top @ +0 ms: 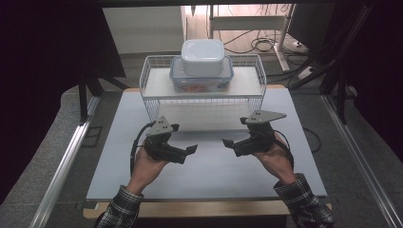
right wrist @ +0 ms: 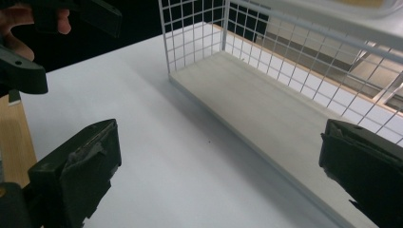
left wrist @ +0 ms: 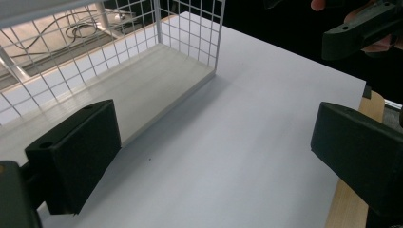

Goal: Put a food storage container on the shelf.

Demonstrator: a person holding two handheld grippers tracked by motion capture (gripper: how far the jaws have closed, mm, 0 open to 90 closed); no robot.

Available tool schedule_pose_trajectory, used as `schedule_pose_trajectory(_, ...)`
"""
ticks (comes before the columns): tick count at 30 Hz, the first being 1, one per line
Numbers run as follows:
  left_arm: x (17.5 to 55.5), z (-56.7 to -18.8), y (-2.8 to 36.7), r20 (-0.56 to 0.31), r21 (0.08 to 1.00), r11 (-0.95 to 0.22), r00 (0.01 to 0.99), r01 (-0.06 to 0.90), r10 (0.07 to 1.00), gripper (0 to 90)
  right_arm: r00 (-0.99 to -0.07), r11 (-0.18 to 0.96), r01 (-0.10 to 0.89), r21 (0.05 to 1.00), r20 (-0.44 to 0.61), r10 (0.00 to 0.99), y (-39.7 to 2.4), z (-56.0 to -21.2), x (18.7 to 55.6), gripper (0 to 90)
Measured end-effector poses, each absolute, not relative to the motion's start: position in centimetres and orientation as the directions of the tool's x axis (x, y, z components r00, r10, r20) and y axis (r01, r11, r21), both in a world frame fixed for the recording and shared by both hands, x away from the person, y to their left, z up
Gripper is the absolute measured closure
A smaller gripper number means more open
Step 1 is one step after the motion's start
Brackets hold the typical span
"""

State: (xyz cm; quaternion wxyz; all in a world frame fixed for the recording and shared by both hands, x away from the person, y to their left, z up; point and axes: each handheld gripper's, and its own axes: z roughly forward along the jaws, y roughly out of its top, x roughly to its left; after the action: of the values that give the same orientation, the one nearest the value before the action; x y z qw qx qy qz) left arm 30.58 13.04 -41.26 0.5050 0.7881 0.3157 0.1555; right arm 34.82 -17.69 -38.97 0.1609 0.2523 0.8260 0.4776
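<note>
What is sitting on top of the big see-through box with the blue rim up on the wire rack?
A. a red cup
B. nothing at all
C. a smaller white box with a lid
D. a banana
C: in the high view a smaller white box with its lid on rests on the see-through box, which stands on the top shelf of the wire rack.

The high view looks forward and down from above the person's side, taking in the whole white counter and the wire rack beyond both grippers. Each gripper view rides low and close over the counter, looking between its own spread jaws toward the rack's lower shelf, which both share; each also catches the opposite gripper at an upper corner.
</note>
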Motion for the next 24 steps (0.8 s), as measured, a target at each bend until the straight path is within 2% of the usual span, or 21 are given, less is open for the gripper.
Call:
schedule_pose_trajectory(12, 29.4, -43.0, 14.0, -0.086, 0.892, -0.275, 0.732, 0.359, 0.676, 2.6, -0.815, 0.435, 0.256, 0.863, -0.050, 0.577, -18.5, -40.1, 33.6, 0.4)
schedule_pose_trajectory(24, 28.4, -45.1, 15.2, -0.101, 0.884, -0.261, 0.703, 0.389, 0.704, 2.2, -0.793, 0.415, 0.294, 0.861, -0.022, 0.609, -19.9, -42.2, 32.7, 0.0)
